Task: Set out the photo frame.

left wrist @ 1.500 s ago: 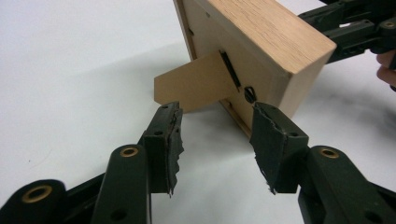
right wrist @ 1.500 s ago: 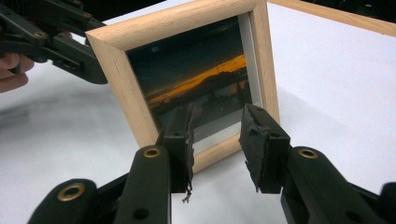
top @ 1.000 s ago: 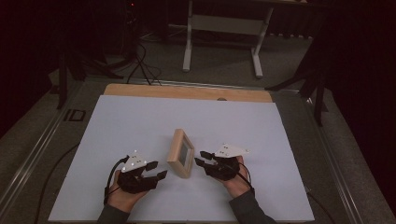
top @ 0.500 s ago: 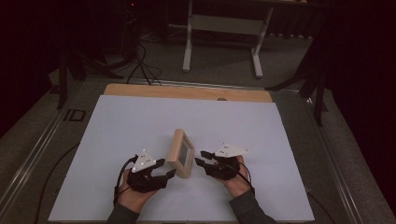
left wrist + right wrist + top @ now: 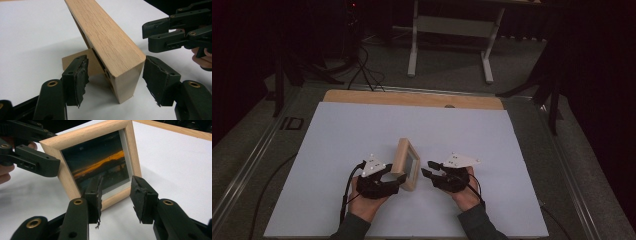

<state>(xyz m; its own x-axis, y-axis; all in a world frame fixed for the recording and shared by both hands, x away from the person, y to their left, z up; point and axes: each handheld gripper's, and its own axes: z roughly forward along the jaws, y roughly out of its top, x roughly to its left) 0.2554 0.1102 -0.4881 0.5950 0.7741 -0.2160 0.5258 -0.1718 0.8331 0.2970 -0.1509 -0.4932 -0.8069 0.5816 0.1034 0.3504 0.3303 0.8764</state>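
Note:
A small light-wood picture frame (image 5: 406,162) stands upright on the white tabletop (image 5: 362,135), propped by a cardboard easel back (image 5: 75,61). It holds a dark sunset photo (image 5: 100,165) behind glass. My left gripper (image 5: 394,179) is open, its jaws straddling the near end of the frame's wooden side (image 5: 107,42). One pad sits right at the frame's corner and the other stands apart. My right gripper (image 5: 429,169) is open just in front of the glass, low by the frame's bottom rail (image 5: 117,197), holding nothing. In the left gripper view the right gripper (image 5: 155,35) shows beyond the frame.
A bare wooden strip (image 5: 412,99) runs along the table's far edge. Behind it, on the grey floor, stand a white metal stand (image 5: 449,45) and black cables (image 5: 362,70). White tabletop spreads to the left, right and far side of the frame.
My left gripper has moved right, up to the frame, and now straddles its near end. The right gripper and the frame have stayed put.

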